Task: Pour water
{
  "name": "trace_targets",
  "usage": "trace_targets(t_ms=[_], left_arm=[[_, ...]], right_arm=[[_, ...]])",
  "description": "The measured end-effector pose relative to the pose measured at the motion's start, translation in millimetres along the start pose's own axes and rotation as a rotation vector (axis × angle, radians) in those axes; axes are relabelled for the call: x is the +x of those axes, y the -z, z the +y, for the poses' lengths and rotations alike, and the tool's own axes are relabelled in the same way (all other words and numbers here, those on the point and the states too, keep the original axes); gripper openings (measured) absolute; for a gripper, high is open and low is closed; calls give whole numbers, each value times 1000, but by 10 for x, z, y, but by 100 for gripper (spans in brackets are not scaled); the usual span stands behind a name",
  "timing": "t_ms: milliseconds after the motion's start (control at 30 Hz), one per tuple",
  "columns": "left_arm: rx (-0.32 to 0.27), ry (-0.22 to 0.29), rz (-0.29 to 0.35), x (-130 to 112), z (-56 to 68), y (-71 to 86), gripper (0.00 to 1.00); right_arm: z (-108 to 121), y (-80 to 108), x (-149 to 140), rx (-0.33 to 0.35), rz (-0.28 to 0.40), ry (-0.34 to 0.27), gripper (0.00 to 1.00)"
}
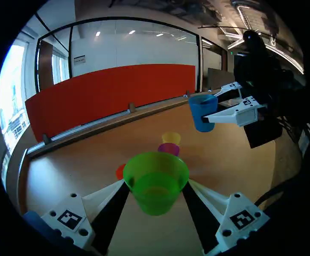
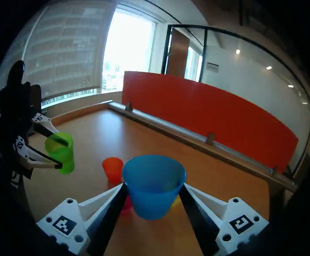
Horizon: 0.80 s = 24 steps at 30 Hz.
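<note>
Left gripper view: left gripper (image 1: 156, 186) clamps green cup (image 1: 156, 173), bottom centre. Right gripper (image 2: 153, 188) clamps blue cup (image 2: 153, 177), bottom centre.

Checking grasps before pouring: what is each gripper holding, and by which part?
The left gripper holds the green cup by its opposite sides, one finger on each. The right gripper holds the blue cup the same way.
</note>
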<state>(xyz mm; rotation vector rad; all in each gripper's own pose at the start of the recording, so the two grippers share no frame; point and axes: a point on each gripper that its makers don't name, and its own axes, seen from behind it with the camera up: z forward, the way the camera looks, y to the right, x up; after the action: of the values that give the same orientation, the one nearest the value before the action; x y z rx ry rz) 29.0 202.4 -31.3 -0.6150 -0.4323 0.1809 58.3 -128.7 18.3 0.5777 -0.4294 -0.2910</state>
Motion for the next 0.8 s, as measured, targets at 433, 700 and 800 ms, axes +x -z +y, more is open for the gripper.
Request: trace_targets(t_ms=[433,700,800], left_arm=[[-12,8,-36,-229,21,-143,84],[-31,5,-66,-387,68,-253,83],[-42,4,-76,-444,99,-295,83]], right_arm=[[75,-141,-457,-2,-77,-29,87],[71,-239,-702,6,-118,-35,87],[71,-277,-787,8,-130,-36,87]])
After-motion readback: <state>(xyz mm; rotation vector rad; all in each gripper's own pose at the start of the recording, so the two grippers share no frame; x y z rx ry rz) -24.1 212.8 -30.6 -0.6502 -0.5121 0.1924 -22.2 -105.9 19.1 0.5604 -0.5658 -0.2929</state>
